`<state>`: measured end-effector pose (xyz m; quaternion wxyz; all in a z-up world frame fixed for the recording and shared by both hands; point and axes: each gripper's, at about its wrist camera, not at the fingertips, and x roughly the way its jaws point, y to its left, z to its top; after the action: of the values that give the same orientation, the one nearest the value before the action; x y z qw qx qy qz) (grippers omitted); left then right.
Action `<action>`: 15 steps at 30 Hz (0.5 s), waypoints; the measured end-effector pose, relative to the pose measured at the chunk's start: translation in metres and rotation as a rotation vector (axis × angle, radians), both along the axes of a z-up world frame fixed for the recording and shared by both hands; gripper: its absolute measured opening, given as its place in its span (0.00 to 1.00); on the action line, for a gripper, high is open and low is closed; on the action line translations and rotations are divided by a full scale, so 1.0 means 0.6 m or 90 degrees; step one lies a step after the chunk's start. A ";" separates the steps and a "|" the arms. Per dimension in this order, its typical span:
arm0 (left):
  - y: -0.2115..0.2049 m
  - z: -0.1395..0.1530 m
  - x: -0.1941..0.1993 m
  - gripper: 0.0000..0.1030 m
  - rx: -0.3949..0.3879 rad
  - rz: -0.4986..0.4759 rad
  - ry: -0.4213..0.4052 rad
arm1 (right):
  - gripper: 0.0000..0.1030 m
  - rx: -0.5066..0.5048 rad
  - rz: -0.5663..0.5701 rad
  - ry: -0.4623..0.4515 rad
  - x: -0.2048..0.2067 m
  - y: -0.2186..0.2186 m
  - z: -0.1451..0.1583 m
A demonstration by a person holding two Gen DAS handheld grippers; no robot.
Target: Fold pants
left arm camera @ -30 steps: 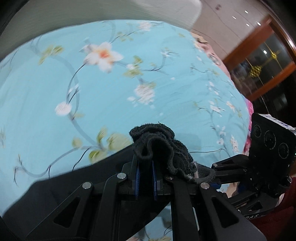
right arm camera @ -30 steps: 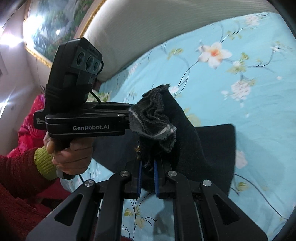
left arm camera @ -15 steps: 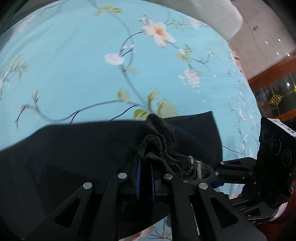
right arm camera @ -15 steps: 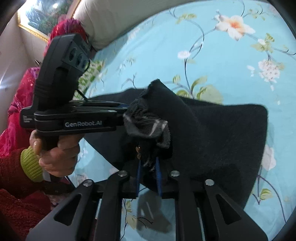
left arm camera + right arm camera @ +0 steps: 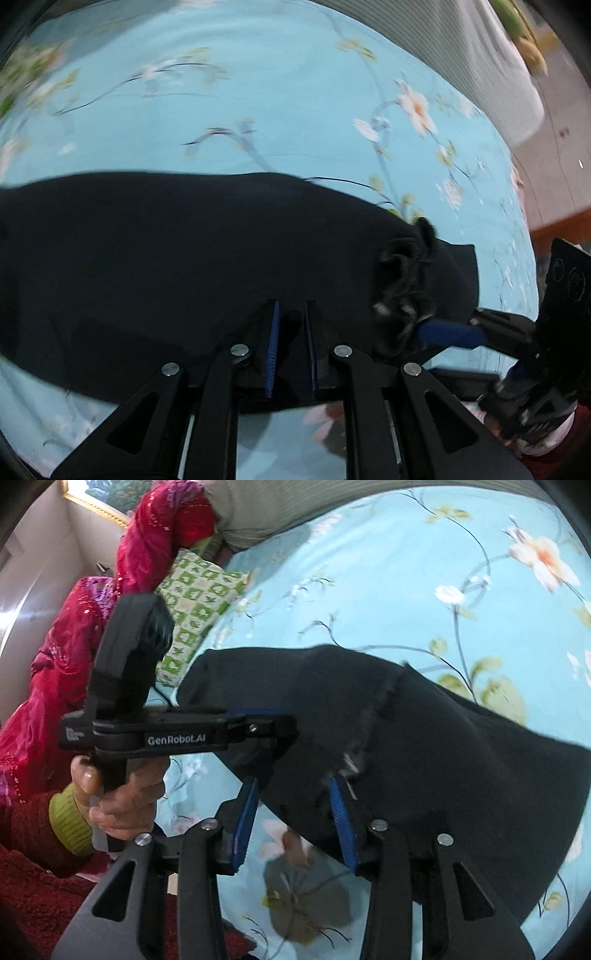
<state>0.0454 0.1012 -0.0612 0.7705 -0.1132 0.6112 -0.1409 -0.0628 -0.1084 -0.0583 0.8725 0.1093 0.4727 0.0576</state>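
Note:
The black pants (image 5: 184,258) lie folded on the light blue floral bedsheet (image 5: 258,110). They also show in the right wrist view (image 5: 443,757). My left gripper (image 5: 291,314) hovers just over the near edge of the pants with its jaws a narrow gap apart and nothing between them. My right gripper (image 5: 295,797) is open wide over the pants' near edge, the fabric lying between and below its fingers, not pinched. In the left wrist view the right gripper (image 5: 443,332) sits at the bunched hem (image 5: 410,280). The left gripper also shows in the right wrist view (image 5: 273,731).
A green-and-white checked pillow (image 5: 195,605) and a red quilted garment (image 5: 74,646) lie at the bed's left side. A pale ribbed headboard cushion (image 5: 480,66) runs along the far edge. The person's hand (image 5: 118,794) holds the left gripper's handle.
Both grippers lowered the pants' end onto the rest of the pants and let go. The left jaws parted slightly; the right jaws opened wide. The bunched hem now rests on the fabric.

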 end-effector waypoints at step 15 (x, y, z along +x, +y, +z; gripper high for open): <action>0.173 0.001 -0.085 0.30 -0.004 0.200 0.015 | 0.40 -0.024 0.077 0.012 0.067 0.082 0.013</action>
<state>-0.0056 0.2050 -0.0605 0.7756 -0.2118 0.5944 -0.0191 -0.0228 -0.0589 -0.0505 0.8649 0.0650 0.4874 0.1003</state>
